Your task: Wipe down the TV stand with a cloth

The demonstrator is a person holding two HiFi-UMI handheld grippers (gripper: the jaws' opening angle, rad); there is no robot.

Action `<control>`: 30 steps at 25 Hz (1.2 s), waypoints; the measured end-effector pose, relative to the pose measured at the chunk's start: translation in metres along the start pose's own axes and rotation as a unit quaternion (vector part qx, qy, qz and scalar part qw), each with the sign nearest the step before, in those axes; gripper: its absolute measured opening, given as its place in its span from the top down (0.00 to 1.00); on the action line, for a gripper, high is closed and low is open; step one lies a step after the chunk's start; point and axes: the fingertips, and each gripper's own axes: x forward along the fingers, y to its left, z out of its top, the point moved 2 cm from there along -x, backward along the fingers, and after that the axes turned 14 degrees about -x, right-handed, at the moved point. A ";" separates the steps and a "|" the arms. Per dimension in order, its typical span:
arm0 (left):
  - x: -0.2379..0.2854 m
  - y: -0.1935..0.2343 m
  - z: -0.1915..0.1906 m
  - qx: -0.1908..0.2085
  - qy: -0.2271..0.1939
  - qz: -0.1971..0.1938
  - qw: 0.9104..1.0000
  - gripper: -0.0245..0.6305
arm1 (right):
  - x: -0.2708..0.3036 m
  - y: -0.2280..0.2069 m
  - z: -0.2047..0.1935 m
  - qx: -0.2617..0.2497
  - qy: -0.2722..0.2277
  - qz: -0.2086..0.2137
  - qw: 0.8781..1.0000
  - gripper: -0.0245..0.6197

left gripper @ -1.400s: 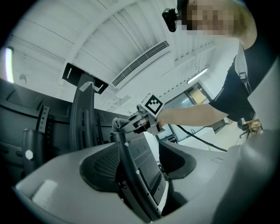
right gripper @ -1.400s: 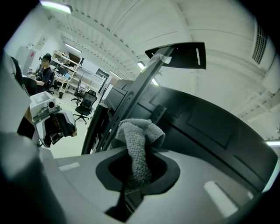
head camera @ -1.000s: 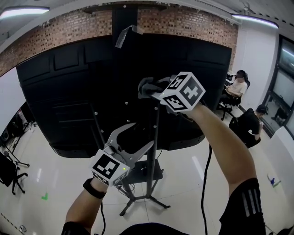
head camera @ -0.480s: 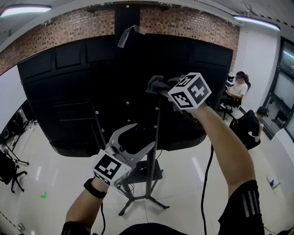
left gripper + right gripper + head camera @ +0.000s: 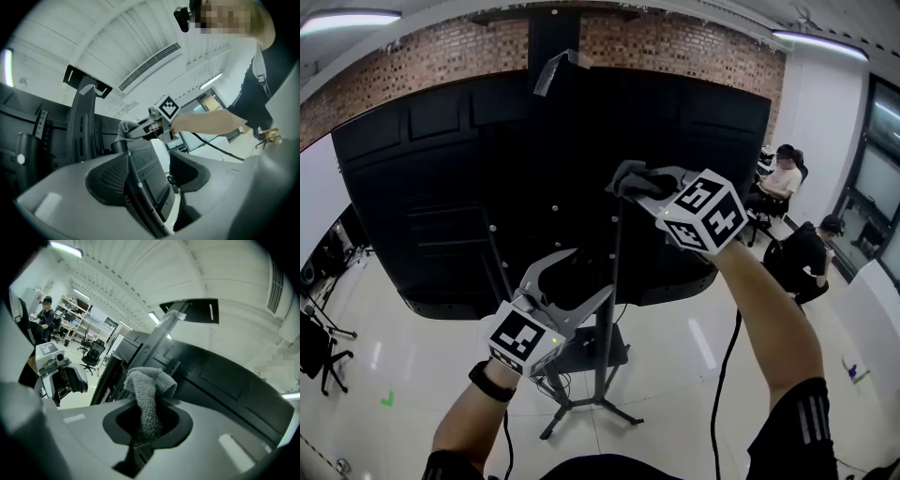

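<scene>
Cloth (image 5: 147,394): grey terry, soft and light, with no stiffness of its own. It bunches into a wad above the jaws and droops over. It should press flat against any surface. I judge it could creep out of the grip under a hard drag, so the best hold is low on the bunch, with a good wad left free for contact. Right gripper (image 5: 649,187) is clenched on it, the fabric pinched down in the hollow between the pads. The wad sits high up, at the top of the pole (image 5: 612,291), against the black back of the TV (image 5: 441,187).

TV stand (image 5: 606,375): thin dark pole on splayed legs (image 5: 581,412), carrying a wide screen. It looks rigid, but I judge it top-heavy, so a sideways push up high could rock it. The pole is the sensible place to steady it.

Right arm: stretched up and far, forearm nearly straight, marker cube (image 5: 703,211) facing me, gripper pointing left at the pole top.

Left gripper (image 5: 589,275): released, jaws wide apart, holding nothing. It is lower and nearer than the right, at mid-height of the pole. In the left gripper view a dark bar, which I take for the pole, runs through the gap close along one jaw. I cannot tell whether it touches. Left forearm rises from the near left.
</scene>
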 end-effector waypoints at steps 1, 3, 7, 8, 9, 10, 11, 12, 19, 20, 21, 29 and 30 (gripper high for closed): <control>0.000 0.001 0.000 0.000 0.000 0.000 1.000 0.50 | 0.000 0.003 0.002 -0.009 -0.003 0.000 1.000 0.90; 0.001 0.000 -0.001 -0.004 0.001 -0.001 1.000 0.50 | 0.003 0.010 0.003 -0.020 -0.002 0.004 1.000 0.90; 0.002 0.000 -0.007 -0.006 0.004 0.000 1.000 0.50 | 0.004 0.016 -0.002 -0.025 -0.003 -0.006 1.000 0.90; 0.003 0.000 -0.009 -0.006 0.006 0.001 1.000 0.50 | 0.003 0.018 -0.005 -0.028 -0.001 -0.009 1.000 0.90; 0.003 0.001 -0.011 -0.007 0.009 0.002 1.000 0.50 | 0.003 0.021 -0.007 -0.035 0.004 -0.011 0.999 0.90; 0.002 0.001 -0.013 -0.009 0.011 0.003 1.000 0.50 | 0.003 0.025 -0.010 -0.044 0.011 -0.011 0.999 0.90; 0.002 0.001 -0.016 -0.011 0.014 0.004 1.000 0.50 | 0.003 0.031 -0.013 -0.054 0.020 -0.007 0.998 0.90; 0.002 0.001 -0.018 -0.014 0.017 0.003 1.000 0.50 | 0.004 0.039 -0.016 -0.062 0.028 -0.001 0.998 0.90; 0.002 0.001 -0.034 -0.024 0.033 0.004 0.999 0.50 | 0.018 0.081 -0.051 -0.077 0.065 0.044 0.994 0.90; 0.002 0.001 -0.037 -0.026 0.035 0.005 0.999 0.50 | 0.020 0.089 -0.055 -0.075 0.067 0.056 0.993 0.90; 0.001 0.001 -0.040 -0.028 0.036 0.006 0.999 0.50 | 0.022 0.096 -0.059 -0.073 0.068 0.066 0.993 0.90; -0.001 0.001 -0.058 -0.044 0.046 0.010 0.998 0.50 | 0.031 0.125 -0.076 -0.032 0.059 0.092 0.993 0.90; -0.001 0.000 -0.060 -0.046 0.048 0.011 0.998 0.50 | 0.031 0.126 -0.077 -0.025 0.057 0.092 0.994 0.90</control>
